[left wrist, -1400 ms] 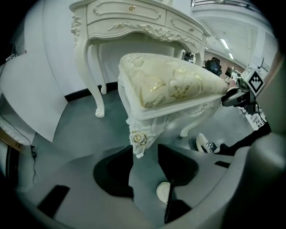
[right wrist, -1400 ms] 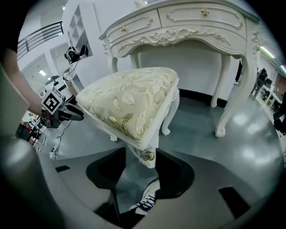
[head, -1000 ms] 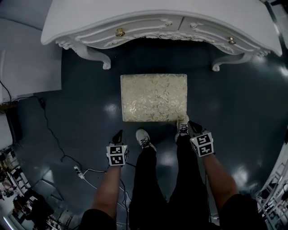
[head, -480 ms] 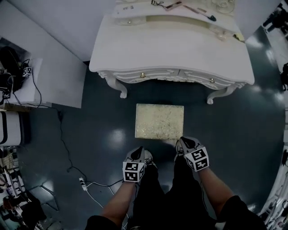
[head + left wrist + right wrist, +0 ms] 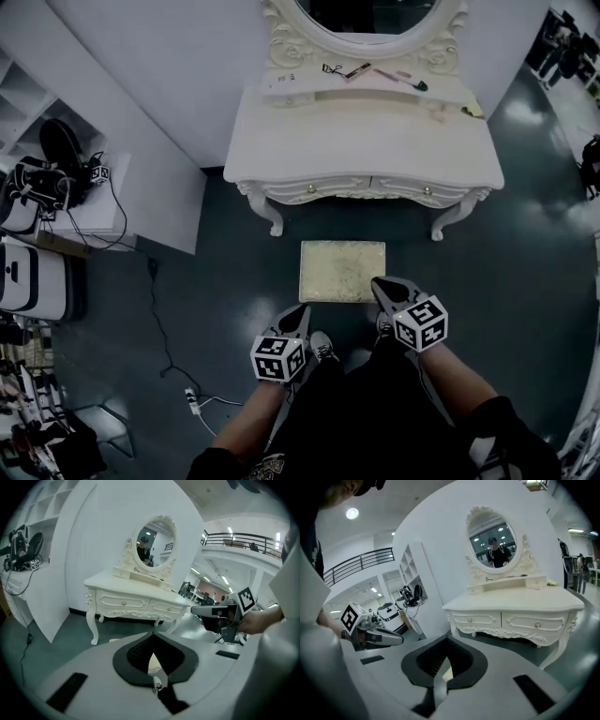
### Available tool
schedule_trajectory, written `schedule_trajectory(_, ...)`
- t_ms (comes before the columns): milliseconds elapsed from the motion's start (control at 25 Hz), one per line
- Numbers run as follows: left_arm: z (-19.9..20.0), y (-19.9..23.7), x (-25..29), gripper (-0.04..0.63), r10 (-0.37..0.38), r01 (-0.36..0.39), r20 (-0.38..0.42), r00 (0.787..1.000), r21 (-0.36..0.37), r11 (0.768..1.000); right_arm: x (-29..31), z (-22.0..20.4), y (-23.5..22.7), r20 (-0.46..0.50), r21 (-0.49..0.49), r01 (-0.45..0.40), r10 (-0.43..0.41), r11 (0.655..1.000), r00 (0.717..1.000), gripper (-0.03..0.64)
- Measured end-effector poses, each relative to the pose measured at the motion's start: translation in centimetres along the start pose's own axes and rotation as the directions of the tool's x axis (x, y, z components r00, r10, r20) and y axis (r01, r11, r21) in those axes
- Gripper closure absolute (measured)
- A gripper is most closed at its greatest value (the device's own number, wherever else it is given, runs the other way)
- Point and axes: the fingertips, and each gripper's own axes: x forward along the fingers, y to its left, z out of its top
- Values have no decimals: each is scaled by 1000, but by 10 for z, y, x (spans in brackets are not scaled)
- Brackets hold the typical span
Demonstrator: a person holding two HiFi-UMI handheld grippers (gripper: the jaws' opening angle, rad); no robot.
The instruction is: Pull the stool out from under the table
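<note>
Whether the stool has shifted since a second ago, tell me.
No. In the head view the stool stands just in front of the dressing table, between its front legs, exactly as before.

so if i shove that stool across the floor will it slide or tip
The stool would probably slide rather than tip: its top looks broad and the floor looks glossy. The patterned top looks padded, so it likely gives a little under pressure.
</note>
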Motion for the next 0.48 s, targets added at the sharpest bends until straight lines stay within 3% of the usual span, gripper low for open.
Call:
schedule_trajectory(160, 25, -22, -21, 588, -57, 57, 24, 998, 6, 998, -21, 31, 22, 54, -14, -8, 9, 1000, 999, 589)
schedule_trajectory(480, 43, -39, -50, 588, -153, 152, 24, 988, 41, 988, -45, 40, 64, 94, 9, -14, 13, 1000, 996, 589)
